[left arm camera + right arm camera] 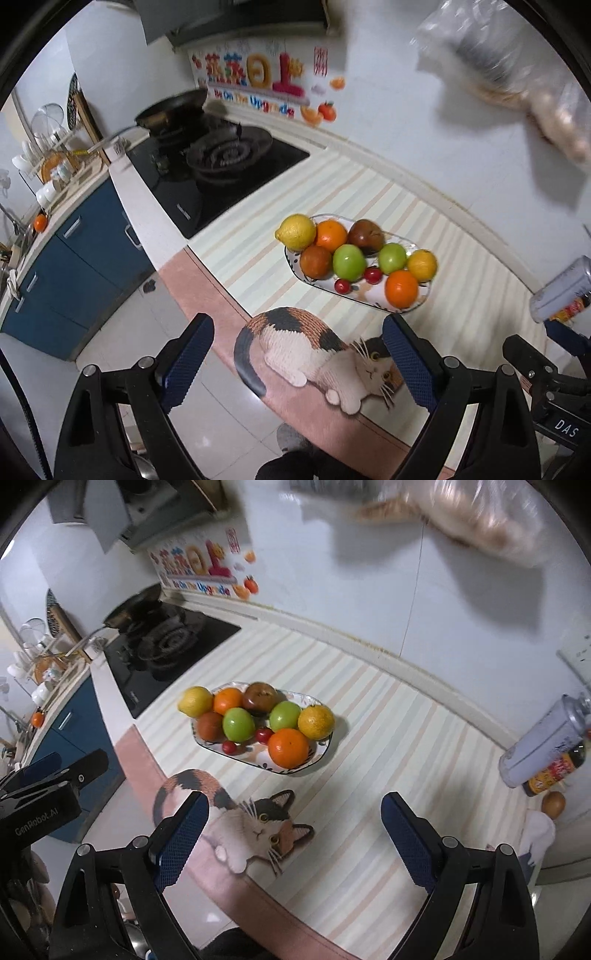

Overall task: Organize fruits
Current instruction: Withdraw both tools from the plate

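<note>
- Left gripper [297, 363] hangs above the near counter edge, jaws spread wide, nothing between the blue pads.
- Right gripper [295, 840] is the same story: jaws wide apart, empty, pointed down at the counter.
- Between the left fingers sits the cat-shaped mat [314, 350], its tail end overhanging the pink counter edge [207, 288]; floor tiles show just beyond that lip.
- In the right wrist view the cat's head lies between the fingers, with bare striped cloth [369, 812] under the right-hand finger.
- Ahead of both grippers, well apart from the pads: the oval plate [321, 751], fully on the striped cloth, just past the cat mat.
- On the plate, packed touching: a lemon [296, 232] at the far-left end, an orange [330, 235], a dark brown fruit [366, 236], another brown one [315, 261], two green fruits [349, 262], a yellow citrus [422, 264], a big orange [401, 288] at the near-right end, and two small red fruits [373, 275].
- Open striped room lies to the right of the plate, all the way to a tipped-looking can and bottle [543, 746] near the wall.
- Left of the plate, the black hob [221, 173] edge sits near the lemon end, with a pan on it.
- A blurred plastic bag [480, 520] hangs up by the wall.
</note>
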{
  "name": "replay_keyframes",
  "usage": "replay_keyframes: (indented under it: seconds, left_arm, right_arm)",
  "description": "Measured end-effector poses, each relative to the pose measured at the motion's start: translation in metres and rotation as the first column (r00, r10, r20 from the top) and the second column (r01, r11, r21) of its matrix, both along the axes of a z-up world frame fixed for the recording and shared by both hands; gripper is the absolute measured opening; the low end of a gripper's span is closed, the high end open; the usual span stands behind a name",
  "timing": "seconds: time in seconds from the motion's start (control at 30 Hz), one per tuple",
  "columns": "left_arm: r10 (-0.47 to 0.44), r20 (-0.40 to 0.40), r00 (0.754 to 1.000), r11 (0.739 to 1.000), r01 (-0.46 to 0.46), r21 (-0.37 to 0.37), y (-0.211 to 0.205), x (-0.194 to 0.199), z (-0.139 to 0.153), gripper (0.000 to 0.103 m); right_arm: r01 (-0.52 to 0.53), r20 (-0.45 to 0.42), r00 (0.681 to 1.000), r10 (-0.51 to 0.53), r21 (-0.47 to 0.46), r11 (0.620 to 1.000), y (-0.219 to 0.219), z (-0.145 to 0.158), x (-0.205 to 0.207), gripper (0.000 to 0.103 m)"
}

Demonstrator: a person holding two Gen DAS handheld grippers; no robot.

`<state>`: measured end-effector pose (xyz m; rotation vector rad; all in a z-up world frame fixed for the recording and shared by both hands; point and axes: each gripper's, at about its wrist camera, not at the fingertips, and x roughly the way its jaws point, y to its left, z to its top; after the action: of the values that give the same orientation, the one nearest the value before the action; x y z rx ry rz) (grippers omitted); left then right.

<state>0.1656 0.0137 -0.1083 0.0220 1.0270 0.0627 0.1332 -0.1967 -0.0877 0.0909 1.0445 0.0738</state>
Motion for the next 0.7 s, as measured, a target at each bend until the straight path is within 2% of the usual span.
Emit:
replay_keyframes:
  seconds: [0.3, 0.7]
  left_arm:
    - [-0.075, 0.102, 0.992, 0.997, 0.074, 0.01, -0.009, -0.063, 0.059, 0.094]
    - [-0.097, 0.182, 0.979, 0.995, 0.102, -0.019, -0.015, -0.104, 0.105, 0.094]
  right_arm:
    - [0.004, 0.076, 0.997, -0.006, 0.02, 1.0, -0.009, 0.063, -0.062, 0.096]
    - [0.001, 0.151, 0.989, 0.0, -0.009, 1.0, -0.013, 0.121, -0.104, 0.097]
